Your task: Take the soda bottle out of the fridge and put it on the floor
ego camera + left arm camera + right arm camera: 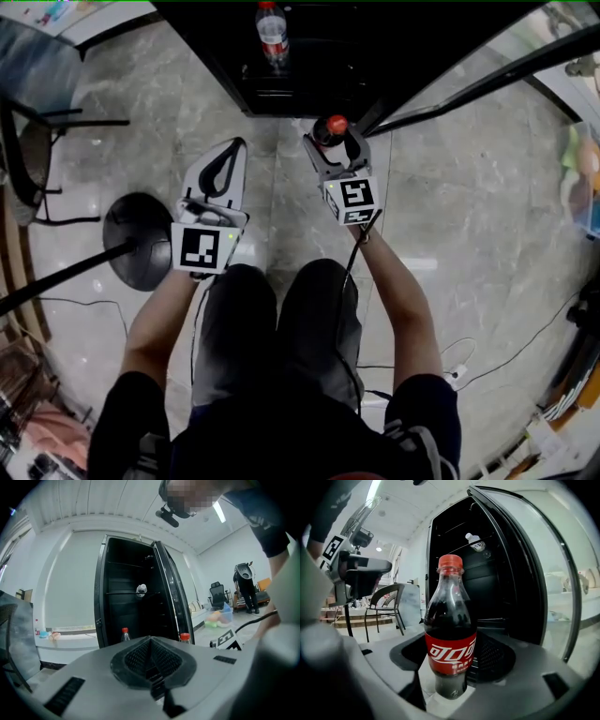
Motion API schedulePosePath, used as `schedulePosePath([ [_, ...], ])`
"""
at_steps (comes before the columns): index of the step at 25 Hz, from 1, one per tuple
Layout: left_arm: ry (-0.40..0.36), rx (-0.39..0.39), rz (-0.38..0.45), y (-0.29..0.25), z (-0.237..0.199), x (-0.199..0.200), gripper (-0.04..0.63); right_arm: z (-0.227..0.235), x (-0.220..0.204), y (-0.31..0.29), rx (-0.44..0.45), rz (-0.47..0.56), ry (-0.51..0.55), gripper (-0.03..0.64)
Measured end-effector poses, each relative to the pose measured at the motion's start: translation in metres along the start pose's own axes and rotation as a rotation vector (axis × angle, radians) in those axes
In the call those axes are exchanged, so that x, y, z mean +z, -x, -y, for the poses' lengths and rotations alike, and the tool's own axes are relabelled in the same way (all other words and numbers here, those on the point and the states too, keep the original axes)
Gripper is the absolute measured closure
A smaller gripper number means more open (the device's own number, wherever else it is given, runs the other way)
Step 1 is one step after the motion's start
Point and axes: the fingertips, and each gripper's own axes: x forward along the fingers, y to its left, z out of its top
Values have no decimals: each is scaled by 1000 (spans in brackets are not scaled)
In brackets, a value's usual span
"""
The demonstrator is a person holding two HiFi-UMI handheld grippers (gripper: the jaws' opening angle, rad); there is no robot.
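Note:
The soda bottle (335, 126) is dark cola with a red cap and red label, upright just in front of the open black fridge (309, 89). My right gripper (330, 142) is shut on the soda bottle (451, 634), one pad on each side of the label; its base sits low over the pale floor tile, and contact with the floor cannot be told. The left gripper (234, 148) hovers shut and empty to the left of it, at about the same height. In the left gripper view the left gripper (150, 644) has its jaws together, and the bottle's red cap (184, 637) peeks over the right jaw.
A clear water bottle (273, 36) with a red cap stands in the bottom of the fridge, and another bottle (476, 542) lies on an upper shelf. The glass door (487, 66) swings out to the right. A round black stand base (139, 239) and a chair (28, 159) are on the left; cables run across the floor.

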Motion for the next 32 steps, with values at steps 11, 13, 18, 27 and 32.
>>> schedulePosePath([
  [11,-21,5,-17,-3,-10,-54,572,-15,-85,17,50,-61,-8,301],
  [13,-34,-3,-18,-3,-9,-63,572,-20,-103,17,57,-83,-12,301],
  [18,-49,-36,-18,-6,-1,-86,572,-30,-140,14,69,-114,4,301],
  [27,-21,-76,-47,-10,10,-143,572,-31,-185,3,64,-147,30,301],
  [32,-3,-89,-67,-14,14,-169,572,-27,-203,-3,47,-152,25,301],
])
